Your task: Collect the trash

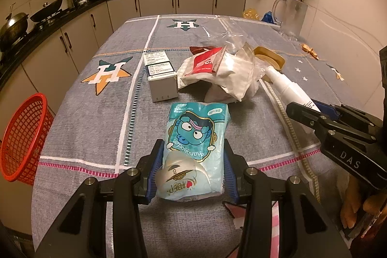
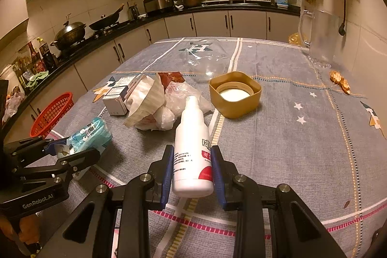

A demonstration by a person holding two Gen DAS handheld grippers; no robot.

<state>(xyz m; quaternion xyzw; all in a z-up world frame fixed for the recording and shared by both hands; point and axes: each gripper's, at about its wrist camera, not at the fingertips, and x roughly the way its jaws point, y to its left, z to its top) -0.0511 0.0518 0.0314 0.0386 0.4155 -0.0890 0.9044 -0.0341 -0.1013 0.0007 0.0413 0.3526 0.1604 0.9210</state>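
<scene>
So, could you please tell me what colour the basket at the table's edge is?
The basket is red, an open mesh, clearest in the left wrist view.

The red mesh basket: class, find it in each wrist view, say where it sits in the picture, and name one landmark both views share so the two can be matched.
Left wrist view: the red mesh basket is at the far left edge, tilted, just off the table's left side.
Right wrist view: the basket is at mid-left, beyond the table edge, above the left gripper.
Shared landmark: the white carton beside the crumpled bags.
</scene>
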